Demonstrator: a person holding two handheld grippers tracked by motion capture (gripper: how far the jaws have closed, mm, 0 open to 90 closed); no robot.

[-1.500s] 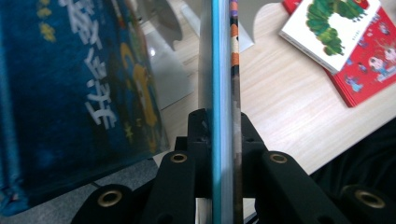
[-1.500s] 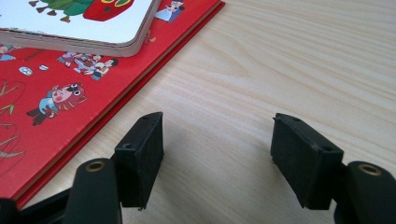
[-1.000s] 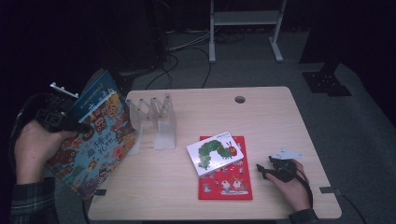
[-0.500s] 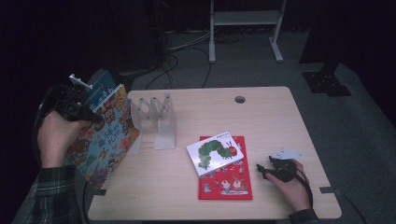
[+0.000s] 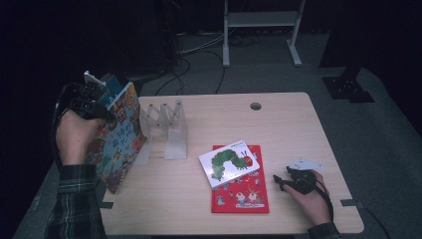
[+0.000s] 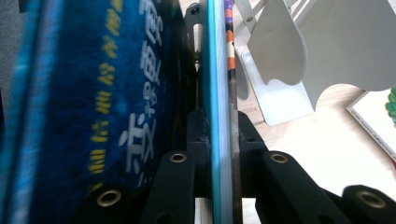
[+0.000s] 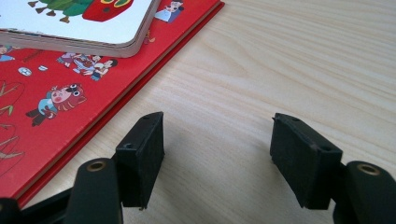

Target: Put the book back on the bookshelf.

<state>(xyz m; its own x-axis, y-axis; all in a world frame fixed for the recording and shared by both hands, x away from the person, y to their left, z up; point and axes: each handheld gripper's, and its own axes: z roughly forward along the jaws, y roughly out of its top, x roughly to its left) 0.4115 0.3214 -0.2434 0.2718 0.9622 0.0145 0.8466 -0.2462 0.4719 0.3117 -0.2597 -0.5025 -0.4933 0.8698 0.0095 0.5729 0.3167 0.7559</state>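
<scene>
Left gripper [image 5: 102, 110]: clenched on the edge of a large picture book [image 5: 117, 137], held up over the table's left edge, tilted, cover towards the rack.
Picture book, high view: broad, flat, glossy cover crowded with small coloured cartoon figures; its lower corner hangs just past the table edge.
Picture book, left gripper view: here the book [image 6: 219, 93] is seen edge-on, a thin turquoise board with a striped spine edge pinched between the two black pads; a dark blue surface with yellow and white printed characters fills the left side, blurred.
Book rack [image 5: 166, 132]: pale, translucent plastic, folding dividers in a zigzag, standing on the table just right of the held book. In the left gripper view its dividers [image 6: 299, 51] show as smooth white plates with a scalloped lower cut.
Right gripper [image 5: 283, 180]: released, resting low at the table's right front, holding nothing. In the right gripper view the black, blocky pads [image 7: 142, 156] stand apart over bare wood.
Red book [image 5: 240, 191]: flat, thin hardcover with cartoon figures, lying just left of the right gripper.
Caterpillar board book [image 5: 230, 163]: smaller, white, thick pages with rounded corners, lying askew on the red book.
Table [image 5: 298, 129]: light wood grain, matte, a round cable hole near the far edge.
</scene>
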